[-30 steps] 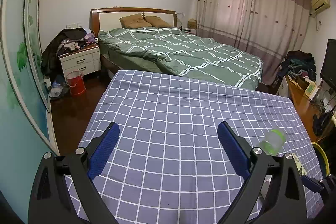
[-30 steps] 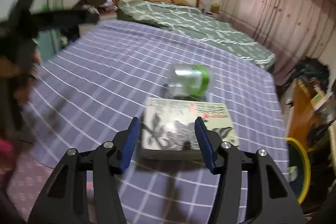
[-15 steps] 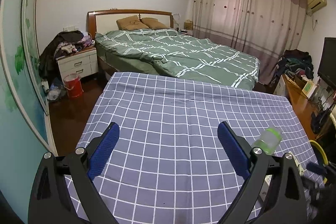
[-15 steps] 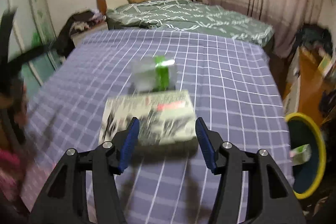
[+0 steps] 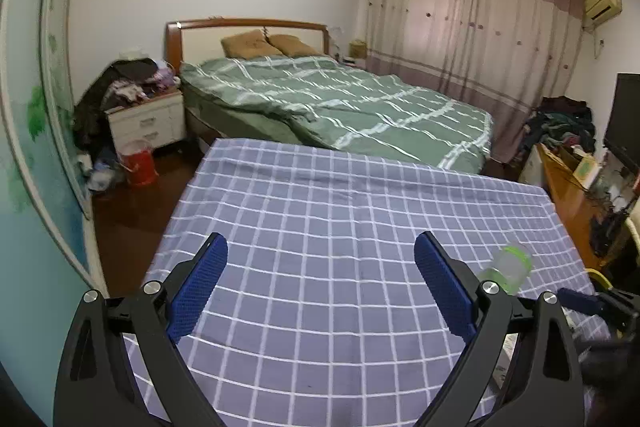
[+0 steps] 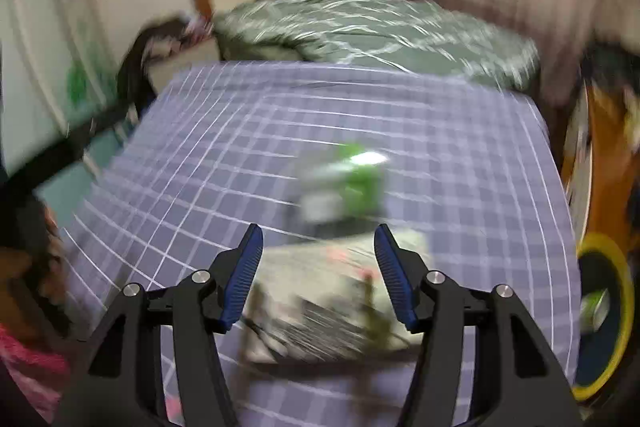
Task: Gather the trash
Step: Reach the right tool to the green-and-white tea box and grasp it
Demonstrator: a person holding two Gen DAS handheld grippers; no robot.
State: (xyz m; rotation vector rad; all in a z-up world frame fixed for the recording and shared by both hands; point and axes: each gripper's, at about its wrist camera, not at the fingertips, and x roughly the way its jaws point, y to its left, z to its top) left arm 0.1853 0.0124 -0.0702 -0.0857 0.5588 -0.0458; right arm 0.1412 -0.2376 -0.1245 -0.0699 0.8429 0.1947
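Right hand-held gripper (image 6: 319, 247) hangs tilted down over the near right part of a bench (image 5: 344, 227) draped in a purple-and-white checked cloth, its blue pads parted and pressing on nothing; the jaws have just been opening. Below and between them lies a flat printed box (image 6: 336, 303), blurred, at the near edge of the bench. Just beyond the box, toward the middle of the right edge, lies a clear plastic bottle with a green label (image 6: 344, 187), on its side as far as the blur allows. Off the right edge of the bench stands a yellow-rimmed bin (image 6: 608, 311) with something pale green inside. Left hand-held gripper (image 5: 320, 267) is held wide apart over the bare near-left stretch of cloth, gripping nothing. Past the far edge stands a bed with a green checked quilt (image 5: 340, 103), with a white nightstand (image 5: 148, 123) beside it and a red bucket (image 5: 138, 163) on the floor.
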